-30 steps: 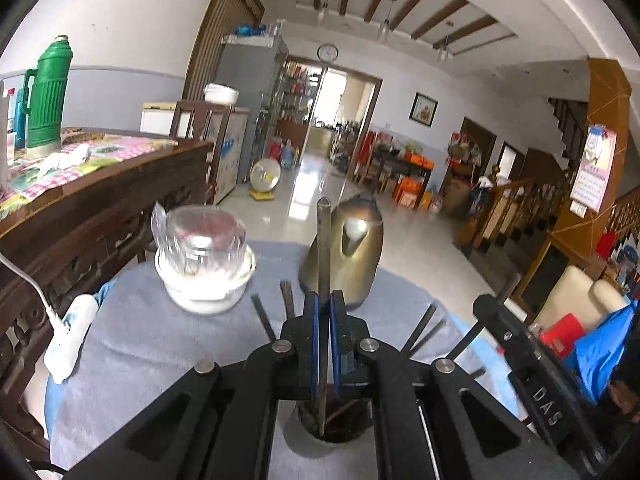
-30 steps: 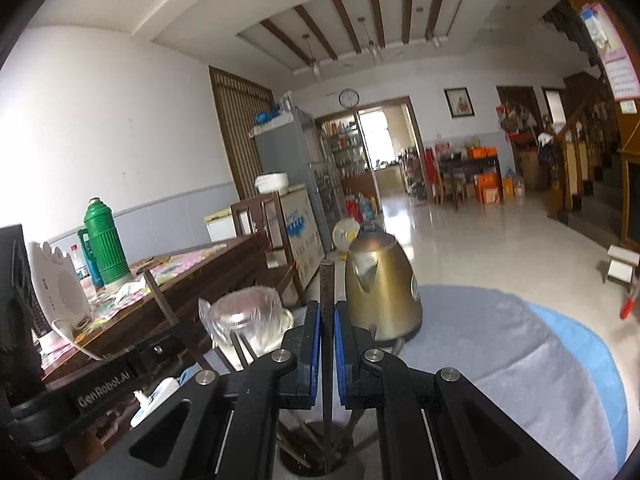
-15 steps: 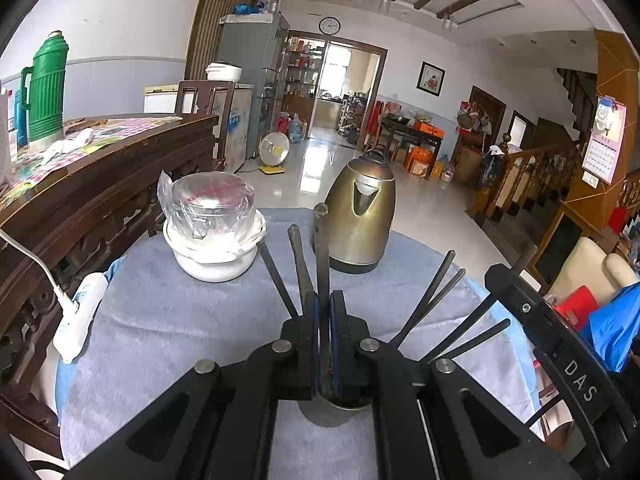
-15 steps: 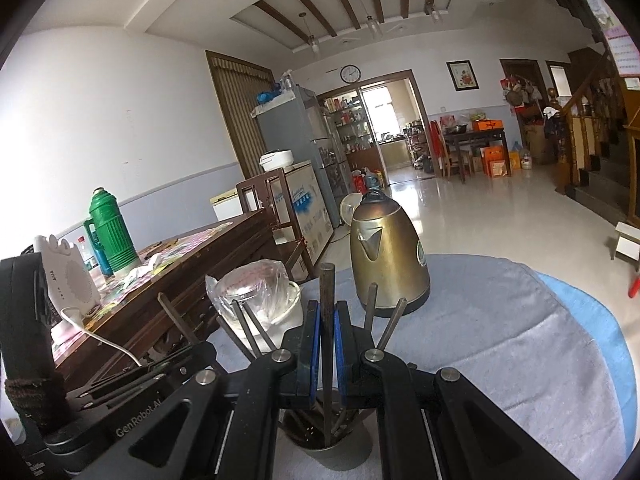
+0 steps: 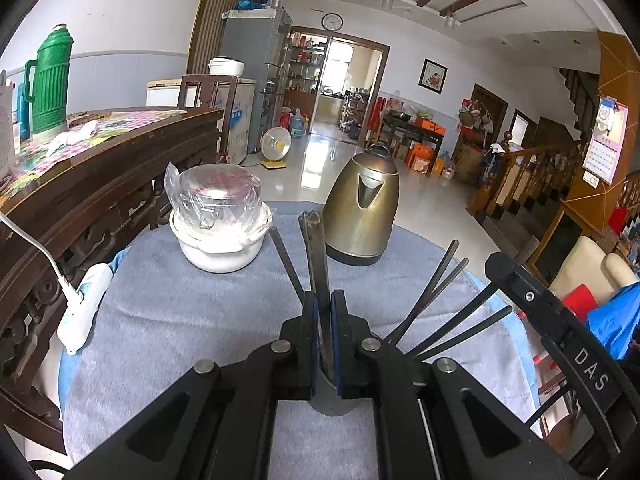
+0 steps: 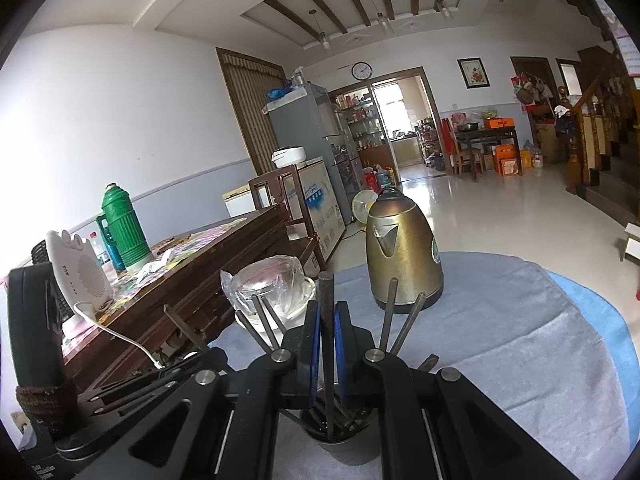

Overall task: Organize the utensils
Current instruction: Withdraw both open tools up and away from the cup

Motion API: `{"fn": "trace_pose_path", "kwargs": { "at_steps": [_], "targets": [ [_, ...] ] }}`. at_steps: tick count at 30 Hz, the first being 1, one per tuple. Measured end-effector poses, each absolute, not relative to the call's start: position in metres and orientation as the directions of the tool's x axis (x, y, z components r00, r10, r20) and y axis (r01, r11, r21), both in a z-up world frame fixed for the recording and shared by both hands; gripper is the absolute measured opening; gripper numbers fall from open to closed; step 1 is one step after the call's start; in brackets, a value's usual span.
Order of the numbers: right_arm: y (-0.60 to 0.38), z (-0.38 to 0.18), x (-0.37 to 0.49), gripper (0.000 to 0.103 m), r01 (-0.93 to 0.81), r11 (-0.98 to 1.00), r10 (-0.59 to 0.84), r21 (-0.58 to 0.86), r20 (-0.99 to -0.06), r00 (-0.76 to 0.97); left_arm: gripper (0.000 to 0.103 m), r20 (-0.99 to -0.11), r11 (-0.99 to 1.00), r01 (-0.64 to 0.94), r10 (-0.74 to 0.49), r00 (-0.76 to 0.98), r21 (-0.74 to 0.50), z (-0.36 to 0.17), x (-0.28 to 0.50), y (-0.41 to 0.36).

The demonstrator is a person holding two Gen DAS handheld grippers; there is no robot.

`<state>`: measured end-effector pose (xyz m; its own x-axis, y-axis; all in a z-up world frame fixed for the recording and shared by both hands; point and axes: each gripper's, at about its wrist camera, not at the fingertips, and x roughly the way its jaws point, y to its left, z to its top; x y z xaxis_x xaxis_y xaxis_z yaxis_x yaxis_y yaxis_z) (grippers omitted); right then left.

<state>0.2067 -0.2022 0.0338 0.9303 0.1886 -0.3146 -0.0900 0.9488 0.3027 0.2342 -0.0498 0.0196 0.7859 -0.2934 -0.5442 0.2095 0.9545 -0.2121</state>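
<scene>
A dark utensil cup (image 6: 340,440) stands on the grey cloth just below both grippers; its rim shows in the left wrist view (image 5: 334,398). Several dark metal utensil handles (image 5: 434,292) fan out of it. My left gripper (image 5: 324,320) holds its pads slightly apart around a flat dark handle (image 5: 316,248) that leans loosely in the cup. My right gripper (image 6: 327,340) is shut on a dark upright handle (image 6: 326,300) whose lower end reaches into the cup. The right gripper's body (image 5: 560,332) shows at the right in the left wrist view.
A brass electric kettle (image 5: 362,208) stands behind the cup. A white bowl with a plastic-wrapped glass dish (image 5: 218,224) sits to its left. A white power strip (image 5: 82,312) lies at the table's left edge, by a dark wooden sideboard (image 5: 100,168).
Both grippers have lowered their handles into the cup. The left pads have parted a little and its handle now leans to the left.
</scene>
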Motion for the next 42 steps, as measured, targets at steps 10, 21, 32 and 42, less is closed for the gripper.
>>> {"fn": "trace_pose_path", "kwargs": {
  "at_steps": [10,21,32,42],
  "targets": [
    [-0.199,0.034,0.207,0.009,-0.098,0.948,0.200,0.304,-0.326,0.924,0.009,-0.574,0.956,0.209,-0.292,0.765,-0.208,0.014,0.237,-0.048],
    [-0.222,0.037,0.200,0.035,-0.076,0.917,0.217,0.391,-0.330,0.919,0.068,-0.598,0.983,0.151,-0.185,0.780,-0.108,0.010,0.219,-0.035],
    [-0.231,0.040,0.150,0.058,-0.085,0.908,0.218,0.411,-0.289,0.932,0.080,-0.639,0.996,0.081,-0.036,0.768,0.041,0.002,0.187,-0.023],
    [-0.226,0.017,0.115,0.059,-0.059,0.947,0.196,0.315,-0.423,0.885,0.087,-0.637,0.988,0.048,0.055,0.769,0.143,-0.004,0.160,-0.021]
  ]
}}
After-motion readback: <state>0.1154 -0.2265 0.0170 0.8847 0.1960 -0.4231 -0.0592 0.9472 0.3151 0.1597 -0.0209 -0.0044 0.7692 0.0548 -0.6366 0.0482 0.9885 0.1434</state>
